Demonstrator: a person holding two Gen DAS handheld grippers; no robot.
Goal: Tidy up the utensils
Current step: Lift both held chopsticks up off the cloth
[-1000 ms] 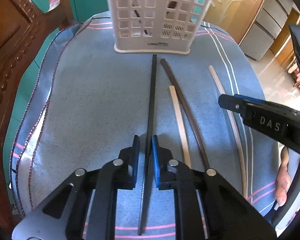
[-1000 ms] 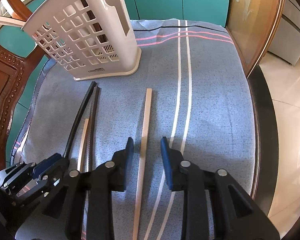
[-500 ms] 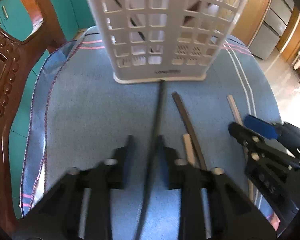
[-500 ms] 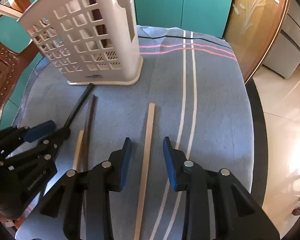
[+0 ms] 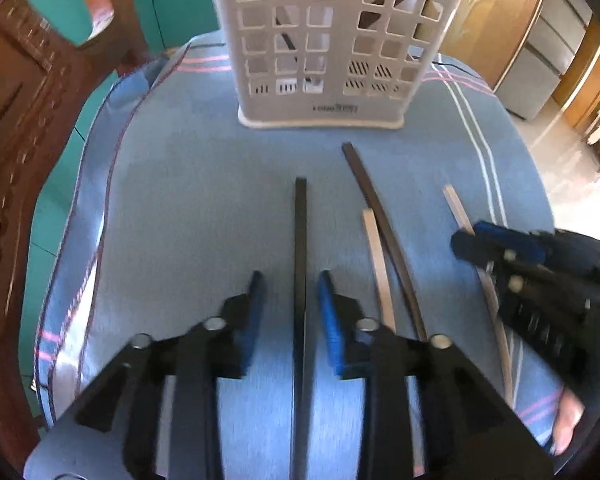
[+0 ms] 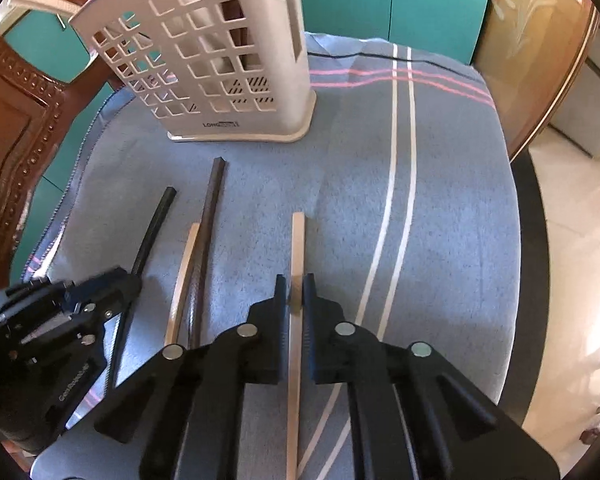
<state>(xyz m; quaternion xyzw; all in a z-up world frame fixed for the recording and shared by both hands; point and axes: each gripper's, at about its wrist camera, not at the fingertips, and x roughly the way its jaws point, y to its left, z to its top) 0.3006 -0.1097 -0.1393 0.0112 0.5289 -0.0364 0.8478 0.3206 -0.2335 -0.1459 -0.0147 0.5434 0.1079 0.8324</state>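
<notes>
Tongs first. The left tongs [image 5: 290, 304] hang over the counter [image 5: 204, 208] with the black chopstick [image 5: 300, 240] running between their jaws; the jaws are opening, and we see clear gaps on both sides of the stick, so nothing is gripped there. The right tongs [image 6: 295, 292] straddle a pale wooden chopstick [image 6: 297, 240]; their jaws are closing, with the stick between them and the pads at or very near its sides. We cannot confirm firm contact from the wrist view.

Four sticks lie on the blue striped cloth [image 6: 440, 200] covering the counter: the black one, a dark brown chopstick [image 5: 374, 204] to its right, a short pale chopstick [image 5: 374, 244] lying just beside the brown one, and the pale one under the right tongs, set a little apart from the rest. All four point roughly toward the holder.

The white lattice utensil holder [image 5: 332, 40] stands upright at the far side of the cloth, near the stick tips but not touching them. Through its grid we make out at least one dark slanted stick in the left compartment; the contents of the right compartment are shadowed, and we cannot count them.

Our judgement: the task is partly done. Some utensils appear stowed, four remain on the cloth, and none is lifted at present.
</notes>
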